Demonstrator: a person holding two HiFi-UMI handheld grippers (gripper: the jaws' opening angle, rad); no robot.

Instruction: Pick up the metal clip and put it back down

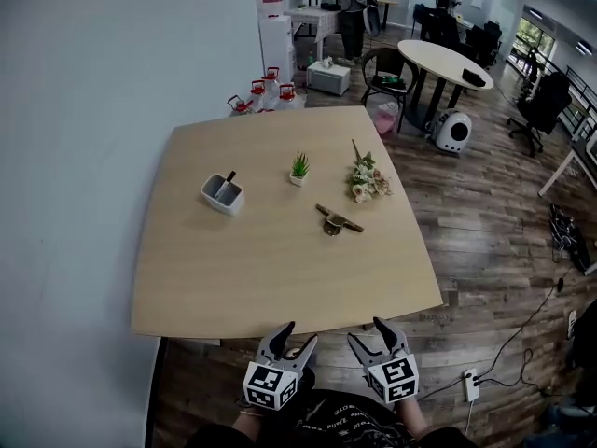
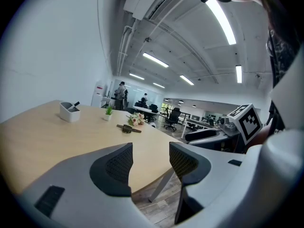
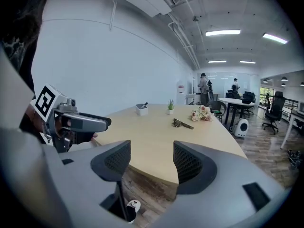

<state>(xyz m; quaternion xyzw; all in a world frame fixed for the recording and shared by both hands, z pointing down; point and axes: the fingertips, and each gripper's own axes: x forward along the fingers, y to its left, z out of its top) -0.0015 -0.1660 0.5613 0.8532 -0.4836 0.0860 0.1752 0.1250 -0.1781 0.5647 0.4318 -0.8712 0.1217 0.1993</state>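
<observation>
Nearest, the left claw (image 1: 300, 336) and right claw (image 1: 366, 334) hang just off the near edge of the pale wooden counter (image 1: 280, 273), both with jaws apart and nothing between them. The dark metal clip (image 1: 338, 221) lies well beyond at mid-counter, just near of a bunch of pale flowers (image 1: 367, 180) and right of a white rectangular pen holder (image 1: 222, 194).

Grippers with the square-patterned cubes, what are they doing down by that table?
A person holds one gripper in each hand at the near edge of the light wooden table. The left gripper and the right gripper are both open and empty. The dark metal clip lies untouched mid-table, near a small bunch of flowers. Nothing has been picked up yet.
</observation>
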